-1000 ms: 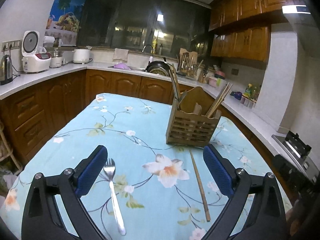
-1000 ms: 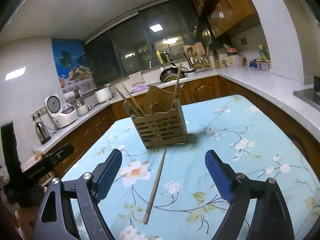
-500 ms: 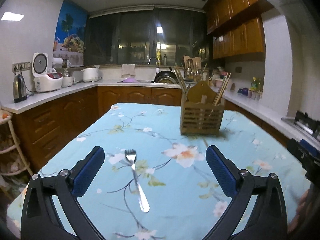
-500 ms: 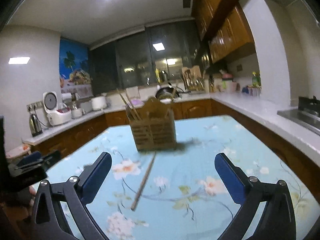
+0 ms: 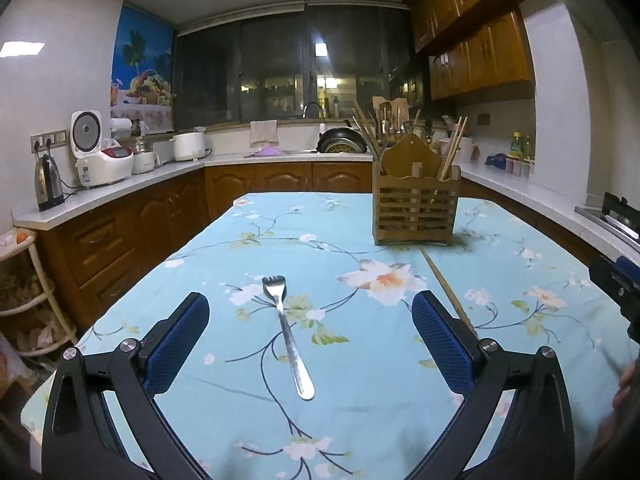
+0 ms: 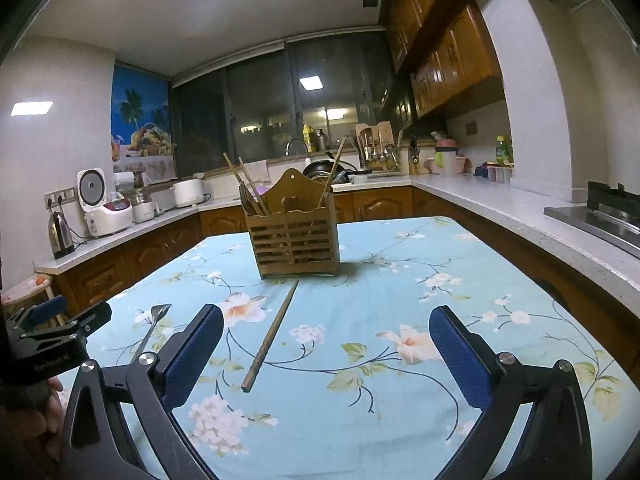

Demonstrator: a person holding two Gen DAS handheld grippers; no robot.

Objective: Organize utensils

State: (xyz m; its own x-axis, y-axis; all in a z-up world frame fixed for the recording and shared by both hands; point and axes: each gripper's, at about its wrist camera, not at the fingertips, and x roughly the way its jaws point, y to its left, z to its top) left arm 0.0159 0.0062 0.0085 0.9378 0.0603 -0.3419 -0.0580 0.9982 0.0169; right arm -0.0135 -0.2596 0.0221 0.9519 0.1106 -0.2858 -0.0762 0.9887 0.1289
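While nothing is gripped yet: left gripper (image 5: 306,340) spread wide, straddling fork (image 5: 287,330) lying tines-far on near-left of flowered tablecloth (image 5: 360,420), lined up for a pinch. Right gripper (image 6: 326,346) likewise spread, empty, facing lone chopstick (image 6: 272,332) pointing toward far wooden holder (image 6: 294,240), probably both utensils' destination.
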